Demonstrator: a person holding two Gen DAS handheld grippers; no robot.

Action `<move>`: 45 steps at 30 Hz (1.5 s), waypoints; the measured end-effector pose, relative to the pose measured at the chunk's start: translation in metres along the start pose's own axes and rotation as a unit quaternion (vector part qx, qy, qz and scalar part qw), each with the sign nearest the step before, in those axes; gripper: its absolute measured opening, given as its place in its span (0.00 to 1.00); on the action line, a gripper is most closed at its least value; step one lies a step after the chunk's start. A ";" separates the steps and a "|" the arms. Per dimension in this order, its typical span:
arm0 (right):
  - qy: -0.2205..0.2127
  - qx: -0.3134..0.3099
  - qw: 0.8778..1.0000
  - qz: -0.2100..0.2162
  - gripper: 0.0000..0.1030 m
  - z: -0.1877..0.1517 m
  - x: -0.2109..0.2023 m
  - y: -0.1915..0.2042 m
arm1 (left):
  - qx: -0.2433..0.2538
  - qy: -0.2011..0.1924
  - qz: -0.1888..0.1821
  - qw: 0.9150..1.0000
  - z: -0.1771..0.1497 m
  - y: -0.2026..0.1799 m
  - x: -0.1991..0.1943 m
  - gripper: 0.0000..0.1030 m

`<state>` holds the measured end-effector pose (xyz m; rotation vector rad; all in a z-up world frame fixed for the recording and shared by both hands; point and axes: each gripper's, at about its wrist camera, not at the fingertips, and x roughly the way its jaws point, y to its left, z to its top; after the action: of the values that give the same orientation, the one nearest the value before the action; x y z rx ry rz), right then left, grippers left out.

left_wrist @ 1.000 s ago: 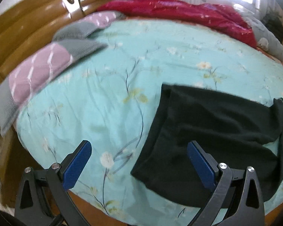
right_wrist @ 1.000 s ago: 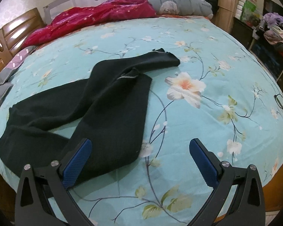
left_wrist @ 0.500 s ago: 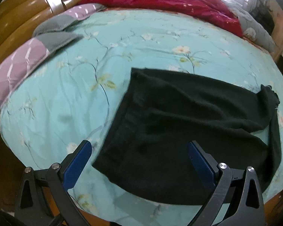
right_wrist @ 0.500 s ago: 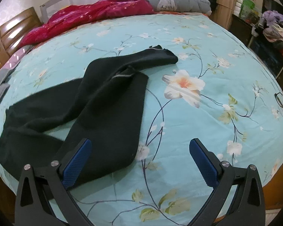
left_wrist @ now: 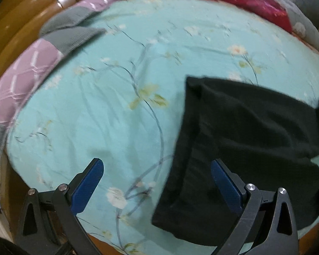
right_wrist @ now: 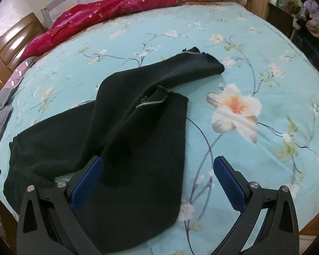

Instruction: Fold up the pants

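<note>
L gripper (left_wrist: 157, 182) is hovering w/ jaws wide apart, gripping nothing, over the waist end of the pants (left_wrist: 244, 144), probably lining up on that edge to start a fold. R gripper (right_wrist: 158, 180) is also hanging spread and empty above the near leg. Pants (right_wrist: 125, 140) are lying unfolded on the bed (right_wrist: 255, 42), legs crossing and splaying to the far right. R view is showing both cuffs; L view is only showing the waist, plus pillows (left_wrist: 32, 72) far left.
</note>
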<state>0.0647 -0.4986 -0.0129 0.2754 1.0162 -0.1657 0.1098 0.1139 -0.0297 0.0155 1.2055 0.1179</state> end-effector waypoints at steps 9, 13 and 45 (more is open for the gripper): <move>0.037 0.000 0.998 0.041 1.00 0.012 0.039 0.022 | 0.032 0.089 -0.064 0.993 -0.032 -0.008 0.033 0.98; 0.032 -0.025 0.999 0.037 0.62 0.007 0.049 0.028 | 0.020 0.088 -0.090 0.992 -0.041 -0.012 0.038 0.82; -0.093 0.295 0.940 0.141 0.47 -0.108 -0.051 -0.192 | -0.127 0.094 -0.217 0.963 -0.104 -0.016 0.003 0.50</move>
<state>-0.1004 -0.6486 -0.0522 0.9314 0.7088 -0.2281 0.0153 0.0930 -0.0711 -0.4929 1.3488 -0.1145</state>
